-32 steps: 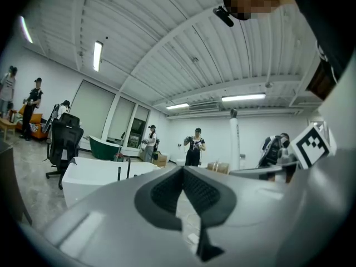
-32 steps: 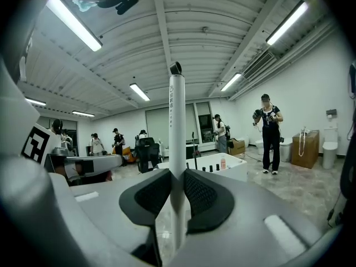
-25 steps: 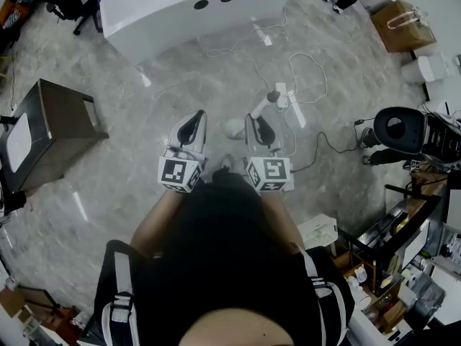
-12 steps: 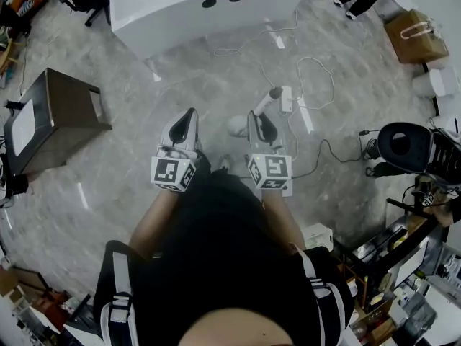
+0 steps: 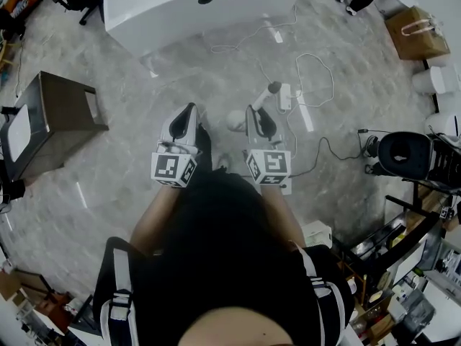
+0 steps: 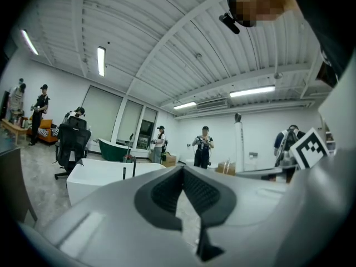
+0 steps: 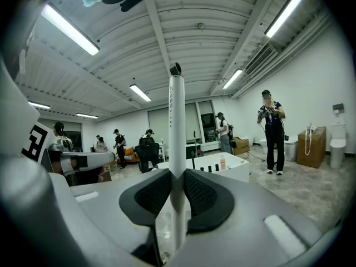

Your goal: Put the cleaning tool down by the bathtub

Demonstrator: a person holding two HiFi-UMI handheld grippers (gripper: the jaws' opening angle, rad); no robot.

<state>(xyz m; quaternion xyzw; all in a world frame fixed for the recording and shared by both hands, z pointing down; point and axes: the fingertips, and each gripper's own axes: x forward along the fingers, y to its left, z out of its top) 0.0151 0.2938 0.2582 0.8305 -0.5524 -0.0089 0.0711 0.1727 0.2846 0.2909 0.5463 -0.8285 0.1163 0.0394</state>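
wear: black top (image 5: pixel 216 265), black-white straps (image 5: pixel 119 283) | left tongs (image 5: pixel 191 107), right tongs (image 5: pixel 251 109): pale grey, black pads (image 6: pixel 162 193), square-marker cubes (image 5: pixel 173 169)

Head view looks steeply down; 2 gripper views look level; all 3 share bathtub (image 5: pixel 180 13)

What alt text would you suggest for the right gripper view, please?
The right gripper clamps the upright white handle of the cleaning tool, which rises toward the ceiling. Behind it are a white bathtub and several standing people.
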